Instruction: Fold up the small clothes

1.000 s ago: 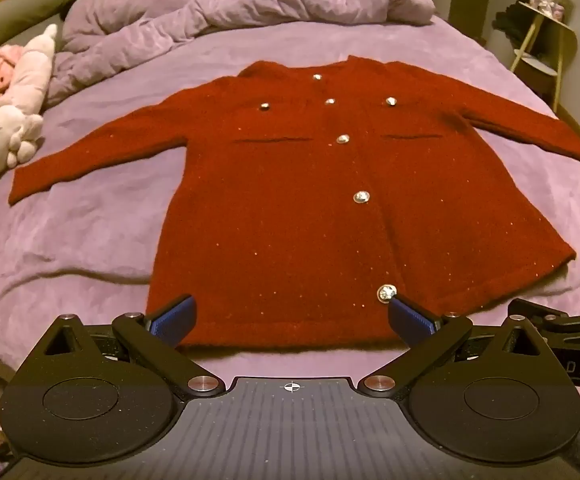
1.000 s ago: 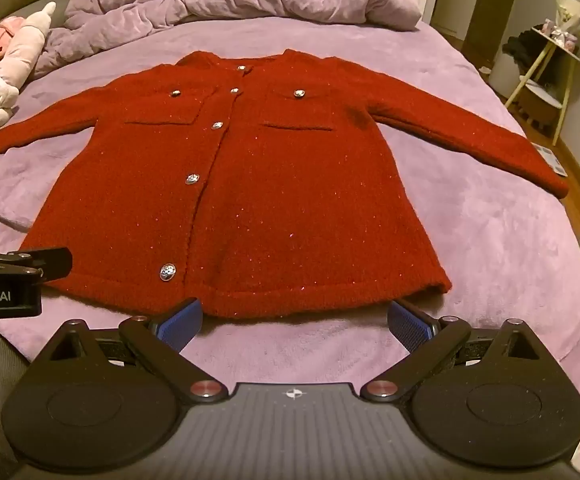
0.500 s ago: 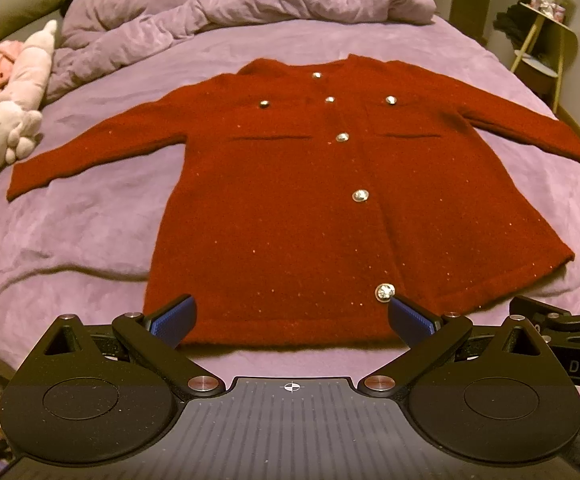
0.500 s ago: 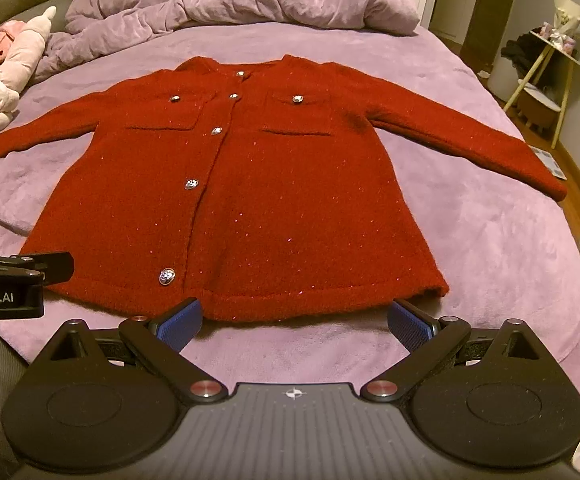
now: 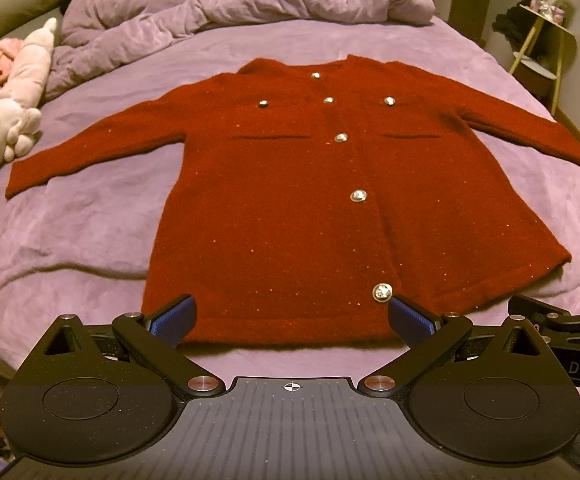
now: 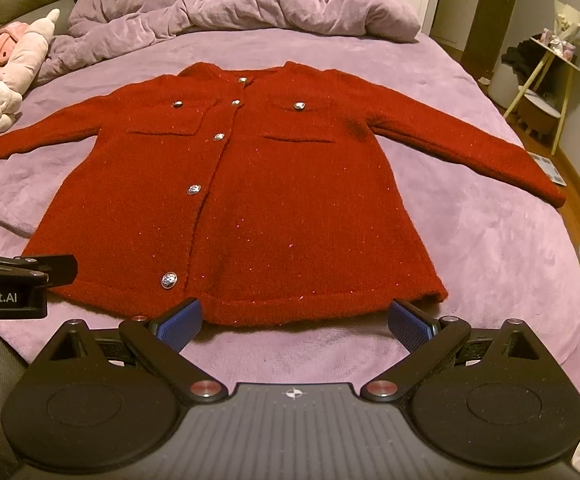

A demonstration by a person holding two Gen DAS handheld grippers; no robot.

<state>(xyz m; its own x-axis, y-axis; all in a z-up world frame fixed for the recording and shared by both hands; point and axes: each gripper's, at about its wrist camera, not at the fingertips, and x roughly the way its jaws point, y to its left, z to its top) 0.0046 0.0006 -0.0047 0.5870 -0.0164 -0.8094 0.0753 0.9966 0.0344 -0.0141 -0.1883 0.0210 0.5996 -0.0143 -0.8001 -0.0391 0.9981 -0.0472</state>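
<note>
A red buttoned cardigan lies flat and face up on the purple bed, both sleeves spread out; it also shows in the right wrist view. My left gripper is open and empty, hovering just before the hem's left half. My right gripper is open and empty, just before the hem's right half. Each gripper's body shows at the edge of the other's view, the right one and the left one.
A purple bedsheet covers the bed, with a bunched purple duvet at the head. A pink plush toy lies at the left edge. A small yellow-legged side table stands right of the bed.
Both grippers have drifted slightly, shifting the cardigan a little lower in the right view. Jaws stay open; the cardigan has not moved.
</note>
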